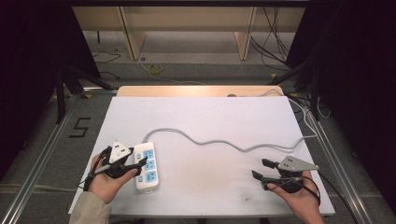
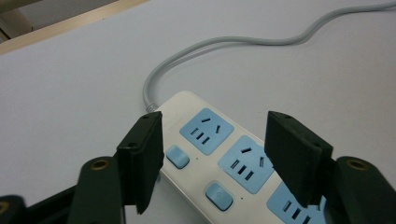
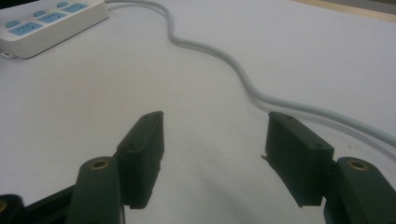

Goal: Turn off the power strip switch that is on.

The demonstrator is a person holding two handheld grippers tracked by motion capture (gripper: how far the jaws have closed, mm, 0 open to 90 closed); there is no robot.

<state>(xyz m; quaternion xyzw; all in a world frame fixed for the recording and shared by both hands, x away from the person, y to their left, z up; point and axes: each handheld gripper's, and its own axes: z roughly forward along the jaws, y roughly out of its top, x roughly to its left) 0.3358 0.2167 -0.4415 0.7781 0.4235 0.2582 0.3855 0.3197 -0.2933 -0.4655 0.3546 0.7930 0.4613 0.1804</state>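
White table (image 1: 210,116): left gripper (image 2: 212,156) open over power strip (image 1: 147,166); right gripper (image 3: 215,154) open, empty.

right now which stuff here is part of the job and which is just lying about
In the job:
- power strip
- its grey cable
- left gripper, jaws open over the strip
- right gripper, open, apart from it

Lying about:
- yellow cable on the floor
- black cables behind the table
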